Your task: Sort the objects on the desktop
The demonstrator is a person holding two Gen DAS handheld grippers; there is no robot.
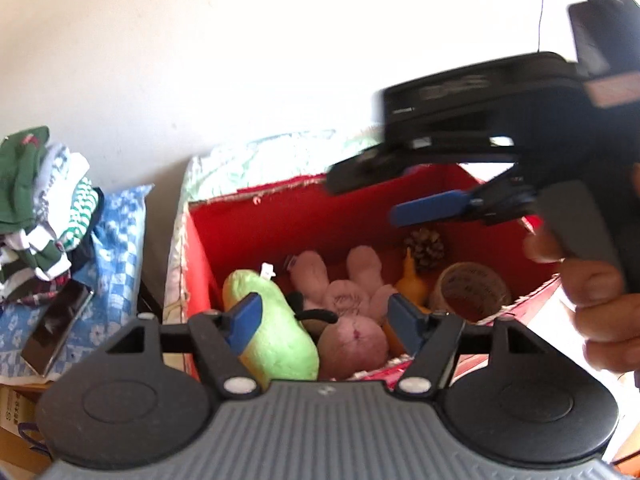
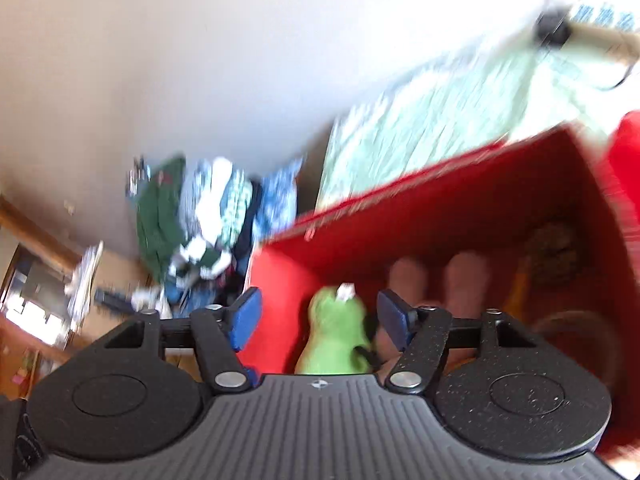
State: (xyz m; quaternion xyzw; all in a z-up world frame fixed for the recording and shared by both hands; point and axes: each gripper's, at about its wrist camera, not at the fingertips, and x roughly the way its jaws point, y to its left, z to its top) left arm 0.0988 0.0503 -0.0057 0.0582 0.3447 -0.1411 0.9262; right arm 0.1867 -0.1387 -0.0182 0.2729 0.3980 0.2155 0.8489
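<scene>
A red box [image 1: 224, 224] holds a green plush [image 1: 276, 320], a pink plush rabbit [image 1: 348, 304], a pine cone [image 1: 426, 246], a yellow toy [image 1: 408, 276] and a roll of tape [image 1: 472, 288]. My left gripper [image 1: 322, 316] is open and empty above the box's near edge. My right gripper [image 1: 432, 208] shows in the left wrist view, held by a hand above the box's right side. In the blurred right wrist view my right gripper [image 2: 316, 316] is open and empty over the red box [image 2: 440, 200], with the green plush [image 2: 332, 336] below it.
A pile of folded clothes [image 1: 40, 208] lies on a blue floral cloth [image 1: 116, 256] left of the box, with a dark flat object [image 1: 56, 328] beside it. A pale green patterned cloth [image 1: 256, 160] lies behind the box. A white wall stands behind.
</scene>
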